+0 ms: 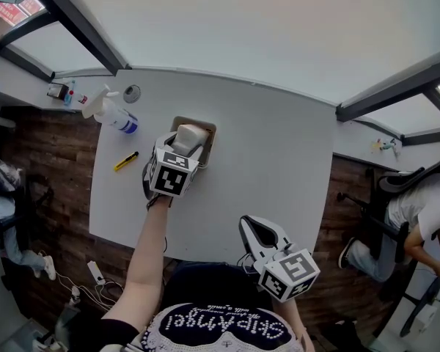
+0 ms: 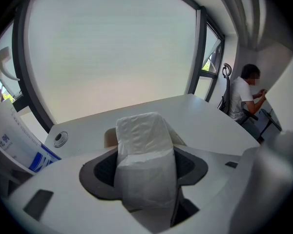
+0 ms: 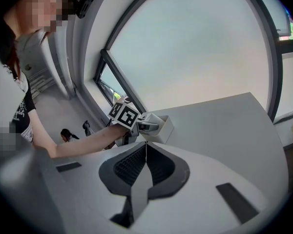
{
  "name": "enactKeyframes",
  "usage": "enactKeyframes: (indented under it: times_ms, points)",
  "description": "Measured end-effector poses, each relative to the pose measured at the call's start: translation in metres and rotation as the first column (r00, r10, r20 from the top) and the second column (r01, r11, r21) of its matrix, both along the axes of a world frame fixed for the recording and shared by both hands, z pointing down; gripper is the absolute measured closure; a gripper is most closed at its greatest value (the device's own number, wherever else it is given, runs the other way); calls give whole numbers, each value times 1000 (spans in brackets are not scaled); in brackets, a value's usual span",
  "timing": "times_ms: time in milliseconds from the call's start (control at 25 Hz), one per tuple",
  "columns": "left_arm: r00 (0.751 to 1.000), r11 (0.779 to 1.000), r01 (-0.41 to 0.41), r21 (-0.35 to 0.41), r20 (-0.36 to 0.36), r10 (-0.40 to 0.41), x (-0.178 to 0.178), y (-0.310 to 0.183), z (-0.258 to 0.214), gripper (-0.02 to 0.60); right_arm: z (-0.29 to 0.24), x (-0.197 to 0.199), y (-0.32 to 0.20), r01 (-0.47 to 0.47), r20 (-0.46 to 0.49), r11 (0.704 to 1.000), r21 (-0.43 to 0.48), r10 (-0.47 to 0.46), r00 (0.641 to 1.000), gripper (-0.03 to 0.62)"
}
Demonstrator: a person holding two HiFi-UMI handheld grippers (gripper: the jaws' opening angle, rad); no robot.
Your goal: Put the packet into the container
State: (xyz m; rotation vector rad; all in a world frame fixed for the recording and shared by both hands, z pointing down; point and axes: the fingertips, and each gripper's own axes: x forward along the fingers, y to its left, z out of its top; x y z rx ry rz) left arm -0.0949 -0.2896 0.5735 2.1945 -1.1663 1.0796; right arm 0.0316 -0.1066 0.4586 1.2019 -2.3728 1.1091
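My left gripper (image 1: 183, 151) is shut on a white packet (image 2: 145, 160), whose top end (image 1: 189, 136) pokes out over the open box-shaped container (image 1: 207, 130) on the white table. In the left gripper view the packet stands between the jaws and hides most of the container (image 2: 109, 136) behind it. My right gripper (image 1: 260, 235) is shut on nothing, near the table's front edge; its own view shows the jaws pressed together (image 3: 145, 162), with the left gripper (image 3: 145, 125) and the container (image 3: 167, 129) beyond.
A spray bottle (image 1: 111, 111), a round grommet (image 1: 132, 93) and a yellow cutter (image 1: 126, 160) lie on the left part of the table (image 1: 271, 160). A person sits at the far right (image 1: 418, 211). Window frames rise behind the table.
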Motion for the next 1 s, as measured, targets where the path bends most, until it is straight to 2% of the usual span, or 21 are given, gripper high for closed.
enactKeyframes:
  times_ms: [480,560,640,720,800,1000]
  points:
    - [1000,1000,4,15,18,-4,0,-1,1,296,-4,-3,2,7,3,1000,3,-7,1000,580]
    - [1000,999,0,44,23,-1,0,-1,0,295,-4,-4,2,8,4,1000,3,-8,1000,580]
    - [1000,994,-6,110,31,2,1,-1,-2,295,-4,-4,3,6,9,1000,5,-6,1000,579]
    - [999,982,-17,191,50,8,3,0,-5,290,-6,-3,3,4,11,1000,8,-4,1000,579]
    - [998,971,-26,239,67,11,3,2,-6,284,-6,-2,4,1,9,1000,11,-1,1000,579]
    - [999,966,-3,259,37,-7,0,0,-9,282,-9,-4,8,-2,8,1000,19,2,1000,579]
